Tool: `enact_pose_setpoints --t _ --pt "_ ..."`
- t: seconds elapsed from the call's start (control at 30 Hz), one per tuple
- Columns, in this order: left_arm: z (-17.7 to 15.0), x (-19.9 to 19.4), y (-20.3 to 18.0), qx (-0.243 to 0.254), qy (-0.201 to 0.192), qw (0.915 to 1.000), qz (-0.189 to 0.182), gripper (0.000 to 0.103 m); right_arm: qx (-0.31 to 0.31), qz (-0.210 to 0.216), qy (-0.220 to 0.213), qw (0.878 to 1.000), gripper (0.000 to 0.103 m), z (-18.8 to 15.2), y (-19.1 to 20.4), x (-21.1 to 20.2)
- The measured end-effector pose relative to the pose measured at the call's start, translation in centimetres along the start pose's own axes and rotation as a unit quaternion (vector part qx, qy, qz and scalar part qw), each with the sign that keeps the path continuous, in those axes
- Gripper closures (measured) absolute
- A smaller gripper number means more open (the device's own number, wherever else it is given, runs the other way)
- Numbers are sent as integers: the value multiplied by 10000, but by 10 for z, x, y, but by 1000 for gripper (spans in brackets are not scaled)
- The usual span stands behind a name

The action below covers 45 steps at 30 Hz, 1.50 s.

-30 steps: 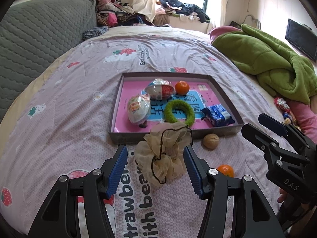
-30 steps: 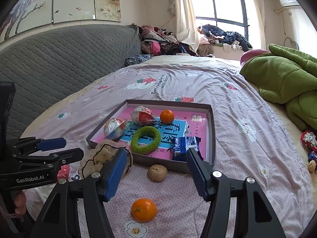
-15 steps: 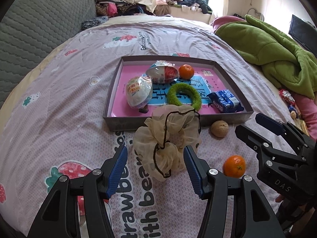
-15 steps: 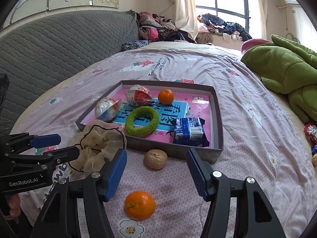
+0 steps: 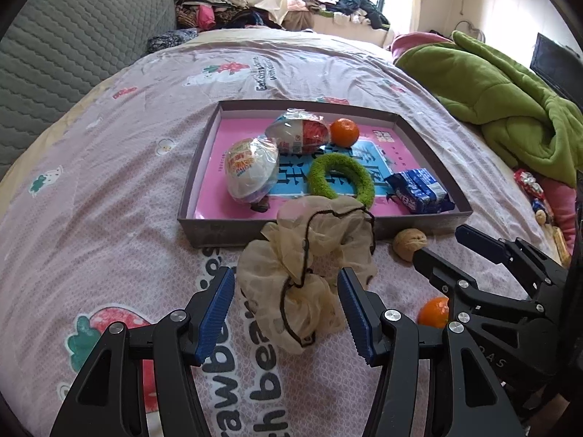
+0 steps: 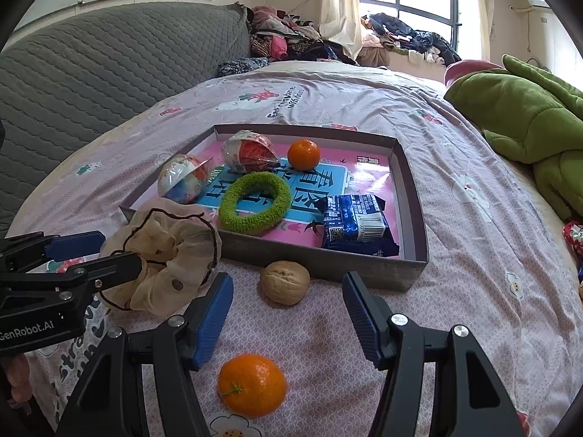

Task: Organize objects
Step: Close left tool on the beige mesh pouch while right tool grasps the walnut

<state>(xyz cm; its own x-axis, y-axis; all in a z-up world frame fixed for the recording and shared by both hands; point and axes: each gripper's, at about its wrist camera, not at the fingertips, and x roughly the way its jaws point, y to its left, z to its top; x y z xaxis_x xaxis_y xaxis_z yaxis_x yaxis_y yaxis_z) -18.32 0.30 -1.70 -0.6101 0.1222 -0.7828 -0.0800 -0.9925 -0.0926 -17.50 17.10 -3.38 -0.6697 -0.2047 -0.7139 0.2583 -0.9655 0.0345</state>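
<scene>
A shallow box tray (image 5: 204,231) (image 6: 415,196) with a pink floor lies on the bed. It holds two wrapped eggs (image 5: 251,169), a tangerine (image 5: 344,132), a green scrunchie (image 5: 340,178) and a blue packet (image 5: 419,190). A beige scrunchie (image 5: 306,273) (image 6: 167,251) lies in front of the tray. My left gripper (image 5: 286,313) is open with its jaws on either side of the scrunchie's near end. A walnut (image 6: 285,282) and a loose tangerine (image 6: 252,384) lie on the sheet. My right gripper (image 6: 288,317) is open, just short of the walnut and above the tangerine.
A green blanket (image 5: 503,109) is heaped at the right. A grey quilted headboard (image 6: 91,69) runs along the left. Clothes (image 6: 291,36) are piled at the far end under the window. Small toys (image 5: 535,200) lie at the bed's right edge.
Both grippers have moved forward and down toward the bed. The beige scrunchie now sits between my left jaws, and the walnut and loose tangerine are closer to my right gripper.
</scene>
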Motion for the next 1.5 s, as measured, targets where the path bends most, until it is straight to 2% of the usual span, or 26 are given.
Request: enact_pose_setpoints --t 0.43,1.17,1.5 --pt "6 19 3 -55 34 10000 5 43 57 -105 175 9998 41 2 -2 19" --pt "11 60 6 -76 134 9996 257 43 57 -208 385 9990 41 1 2 43" --pt "10 63 4 -54 113 9998 180 43 182 -185 380 9989 52 0 -2 42"
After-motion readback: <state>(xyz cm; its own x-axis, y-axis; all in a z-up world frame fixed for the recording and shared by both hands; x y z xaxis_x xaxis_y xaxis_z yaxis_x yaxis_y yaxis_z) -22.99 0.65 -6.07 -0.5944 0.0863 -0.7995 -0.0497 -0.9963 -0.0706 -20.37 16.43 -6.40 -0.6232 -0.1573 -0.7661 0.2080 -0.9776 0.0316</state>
